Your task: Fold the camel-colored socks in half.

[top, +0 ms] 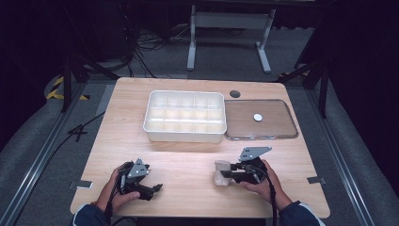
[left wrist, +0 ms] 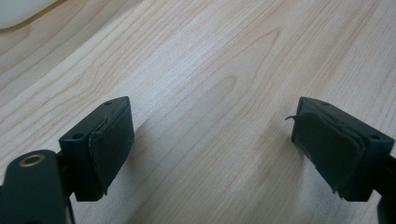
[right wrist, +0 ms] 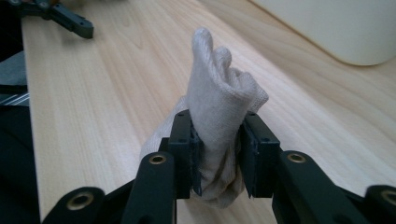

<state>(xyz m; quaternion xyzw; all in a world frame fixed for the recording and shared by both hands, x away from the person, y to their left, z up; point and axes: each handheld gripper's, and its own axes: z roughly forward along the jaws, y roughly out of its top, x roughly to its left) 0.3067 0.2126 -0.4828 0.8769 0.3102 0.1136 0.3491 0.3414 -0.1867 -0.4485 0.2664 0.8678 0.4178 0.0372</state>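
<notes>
we log: right gripper [right wrist: 219, 156] clenched on a rolled beige sock [right wrist: 223, 105], lower part hidden; left gripper [left wrist: 212, 144] released, holding nothing; white divided tray [top: 184, 115], compartments bare.

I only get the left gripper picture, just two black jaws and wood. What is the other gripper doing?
Observer: The right gripper is shut on a rolled-up beige sock, pinched between its pads.
Operator: Is the sock up in the air?
Observer: I cannot tell for sure; in the high view it sits low over the table, at the person's right.
Operator: Where could it go?
Observer: Maybe into the white divided box farther back; its compartments look empty.
Operator: Does the box have a lid?
Observer: A clear lid lies flat beside the box, on its right.
</notes>
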